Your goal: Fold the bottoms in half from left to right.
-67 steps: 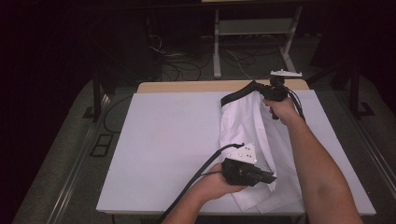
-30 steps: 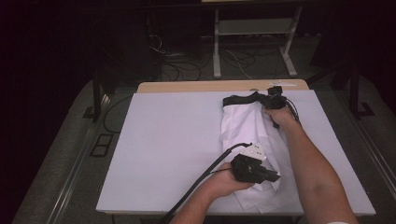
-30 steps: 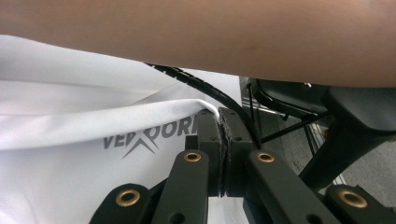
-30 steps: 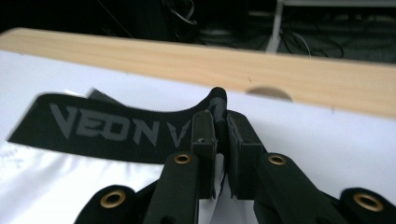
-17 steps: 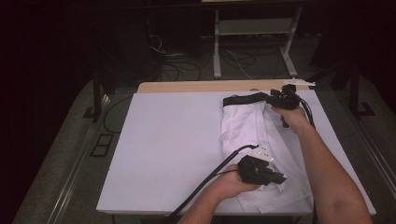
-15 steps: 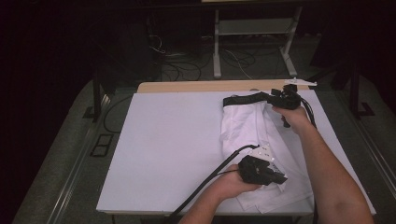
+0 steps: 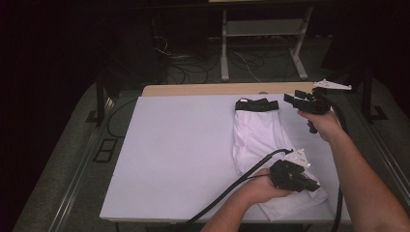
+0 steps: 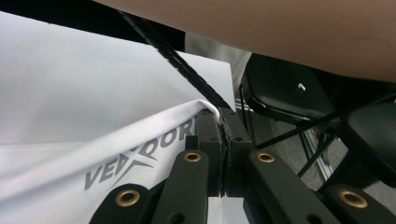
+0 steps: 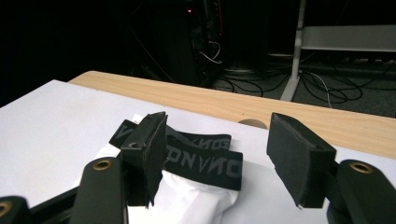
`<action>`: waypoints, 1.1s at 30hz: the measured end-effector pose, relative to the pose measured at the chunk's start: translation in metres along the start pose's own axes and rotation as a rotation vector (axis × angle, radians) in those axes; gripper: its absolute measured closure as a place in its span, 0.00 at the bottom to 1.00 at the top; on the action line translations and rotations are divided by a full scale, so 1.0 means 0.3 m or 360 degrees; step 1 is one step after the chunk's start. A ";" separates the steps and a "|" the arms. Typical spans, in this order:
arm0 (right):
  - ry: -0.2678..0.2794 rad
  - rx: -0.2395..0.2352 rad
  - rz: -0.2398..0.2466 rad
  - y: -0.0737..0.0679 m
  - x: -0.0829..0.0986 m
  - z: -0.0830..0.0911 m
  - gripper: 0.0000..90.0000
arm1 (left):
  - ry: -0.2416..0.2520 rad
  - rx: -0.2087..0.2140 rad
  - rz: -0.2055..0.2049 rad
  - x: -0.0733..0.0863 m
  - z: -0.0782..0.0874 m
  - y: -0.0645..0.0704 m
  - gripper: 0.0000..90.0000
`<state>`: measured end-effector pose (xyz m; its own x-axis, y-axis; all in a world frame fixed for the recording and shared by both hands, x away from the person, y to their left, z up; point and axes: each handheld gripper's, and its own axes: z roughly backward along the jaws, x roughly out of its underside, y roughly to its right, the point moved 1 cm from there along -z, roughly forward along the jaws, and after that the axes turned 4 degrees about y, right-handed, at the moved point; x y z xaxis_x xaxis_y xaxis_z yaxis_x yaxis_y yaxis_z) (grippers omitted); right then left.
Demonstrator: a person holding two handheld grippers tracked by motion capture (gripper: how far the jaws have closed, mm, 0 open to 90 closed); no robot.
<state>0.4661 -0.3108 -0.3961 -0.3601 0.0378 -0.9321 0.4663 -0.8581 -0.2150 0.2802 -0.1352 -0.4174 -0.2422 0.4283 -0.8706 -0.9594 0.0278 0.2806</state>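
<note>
Fingers of the left gripper (image 8: 223,140) pinched the white shorts (image 7: 261,140); right gripper (image 7: 296,98) hung open beside the black waistband (image 9: 201,158), above the worktop (image 7: 179,145).

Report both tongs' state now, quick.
Left tongs: shut on the white fabric garment with black waistband.
Right tongs: open, holding nothing.

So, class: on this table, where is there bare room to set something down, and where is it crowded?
Free: the white sheet left of the white shorts, out to its left edge. Crowded: the right side, where the left tool pinches the shorts' near end and the open right tool hovers beside the black waistband.
</note>
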 end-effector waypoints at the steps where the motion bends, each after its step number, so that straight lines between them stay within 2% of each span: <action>1: 0.0000 0.0000 0.0000 0.000 0.000 0.000 0.41 | 0.0000 0.0000 0.0000 0.000 0.000 0.000 0.97; 3: 0.0001 -0.0002 0.0000 0.001 0.000 0.006 0.41 | -0.0002 -0.0016 0.0002 0.000 -0.010 -0.008 0.97; 4: 0.0010 -0.0007 0.0022 0.013 -0.002 0.030 0.42 | 0.0000 -0.0025 0.0011 0.005 -0.018 -0.017 0.97; 10: 0.0020 -0.0002 -0.0006 0.022 -0.002 0.045 0.42 | -0.0003 -0.0027 0.0016 0.008 -0.022 -0.019 0.97; 11: 0.0020 -0.0002 -0.0006 0.022 -0.002 0.045 0.42 | -0.0043 -0.0019 0.0034 0.014 -0.037 -0.023 0.97; 12: 0.0033 0.0007 -0.0005 0.032 0.005 0.066 0.42 | -0.0075 -0.0017 0.0026 0.020 -0.042 -0.022 0.97; 17: 0.0035 0.0005 -0.0014 0.034 0.004 0.069 0.43 | -0.0088 -0.0024 0.0025 0.022 -0.046 -0.022 0.96; 18: 0.0041 -0.0008 0.0000 0.026 0.000 0.076 0.43 | -0.0073 -0.0032 0.0059 0.028 -0.057 -0.036 0.94; 24: 0.0054 -0.0016 0.0008 0.028 0.002 0.100 0.42 | -0.0067 -0.0062 0.0073 0.026 -0.069 -0.041 0.85; 27: 0.0061 -0.0009 0.0002 0.035 0.006 0.111 0.43 | -0.0076 -0.0045 0.0116 0.030 -0.097 -0.048 0.83; 29: 0.0060 0.0002 -0.0006 0.042 0.010 0.122 0.43 | -0.0076 -0.0045 0.0116 0.030 -0.097 -0.048 0.80; 30: 0.0073 0.0011 -0.0011 0.051 0.012 0.136 0.43 | -0.0114 -0.0017 0.0137 0.024 -0.130 -0.039 0.74; 33: 0.0076 0.0013 -0.0018 0.055 0.012 0.140 0.43 | -0.0126 -0.0007 0.0133 0.020 -0.139 -0.037 0.73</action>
<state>0.4384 -0.3462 -0.3909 -0.3261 0.0720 -0.9426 0.4556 -0.8617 -0.2234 0.2833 -0.1707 -0.4427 -0.3093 0.4991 -0.8095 -0.9371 -0.0149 0.3488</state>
